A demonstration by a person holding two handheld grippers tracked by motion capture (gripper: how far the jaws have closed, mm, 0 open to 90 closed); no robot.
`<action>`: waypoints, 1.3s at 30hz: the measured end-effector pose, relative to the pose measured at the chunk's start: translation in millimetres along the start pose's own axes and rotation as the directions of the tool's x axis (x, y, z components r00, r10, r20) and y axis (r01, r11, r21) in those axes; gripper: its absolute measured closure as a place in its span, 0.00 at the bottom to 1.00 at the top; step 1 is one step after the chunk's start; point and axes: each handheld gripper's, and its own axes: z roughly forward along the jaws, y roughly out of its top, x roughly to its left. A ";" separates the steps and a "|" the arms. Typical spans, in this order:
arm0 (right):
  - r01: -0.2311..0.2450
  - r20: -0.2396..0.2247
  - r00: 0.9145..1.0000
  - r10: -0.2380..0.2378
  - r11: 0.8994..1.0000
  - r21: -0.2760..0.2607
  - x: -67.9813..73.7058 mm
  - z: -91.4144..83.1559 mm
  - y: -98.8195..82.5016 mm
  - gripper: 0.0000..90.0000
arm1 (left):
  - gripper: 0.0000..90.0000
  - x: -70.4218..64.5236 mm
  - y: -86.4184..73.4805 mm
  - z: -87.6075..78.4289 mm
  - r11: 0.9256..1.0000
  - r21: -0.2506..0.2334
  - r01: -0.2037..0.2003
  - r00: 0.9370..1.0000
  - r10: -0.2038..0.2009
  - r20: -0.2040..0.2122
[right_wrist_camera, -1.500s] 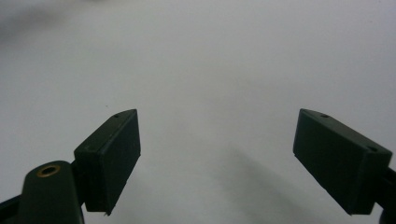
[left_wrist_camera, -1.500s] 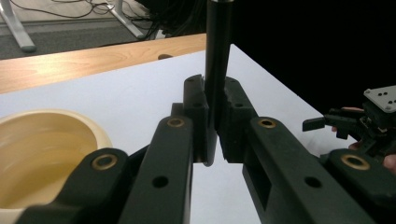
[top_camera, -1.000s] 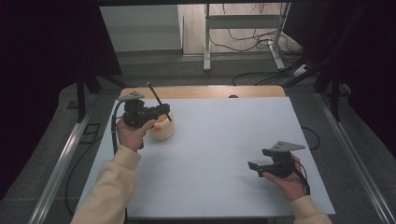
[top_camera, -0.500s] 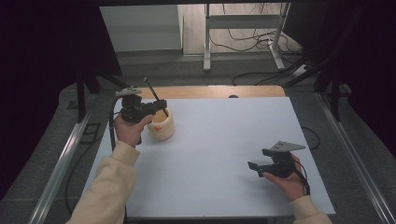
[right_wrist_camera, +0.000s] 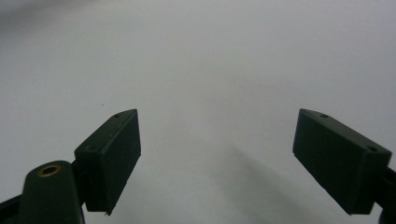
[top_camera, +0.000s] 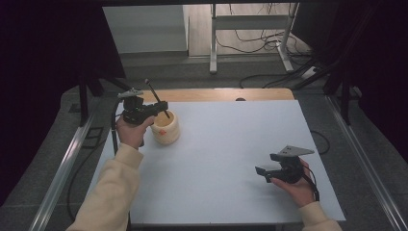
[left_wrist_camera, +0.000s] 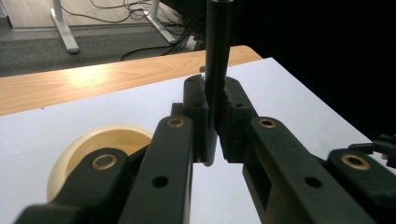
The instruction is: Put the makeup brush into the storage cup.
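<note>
A cream round cup (top_camera: 166, 128) stands on the white table top (top_camera: 231, 144) at the far left. My left gripper (top_camera: 163, 107) hovers over its left rim, shut on a thin black rod (top_camera: 156, 97) that slants up and back from the cup. In the left gripper view the black rod (left_wrist_camera: 217, 51) rises straight from between the closed jaws, with the cup (left_wrist_camera: 100, 149) below to the left. My right gripper (top_camera: 261, 171) rests low at the near right of the table, open, with bare table between its pads (right_wrist_camera: 114, 154).
A wooden strip (top_camera: 221, 94) runs along the table's far edge. Metal rails (top_camera: 62, 178) flank both sides. Cables and a stand's legs (top_camera: 250, 43) lie on the floor beyond. The table's middle is bare white surface.
My left gripper has carried the black rod a little farther back and up over the cup, and the rod now slants more steeply. The right gripper has stayed put.
</note>
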 end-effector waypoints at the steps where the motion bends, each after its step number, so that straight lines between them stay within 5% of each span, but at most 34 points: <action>1: 0.000 0.000 1.000 0.000 1.000 0.000 0.0 0.0 0.0 0.18 | 0.92 1.5 -0.3 0.9 1.000 0.000 0.002 1.000 -0.002 -0.003; 39: 0.009 0.006 1.000 -0.009 1.000 0.014 0.7 1.9 -0.9 0.18 | 0.92 37.4 -14.9 22.0 0.999 0.041 0.032 0.994 -0.028 -0.108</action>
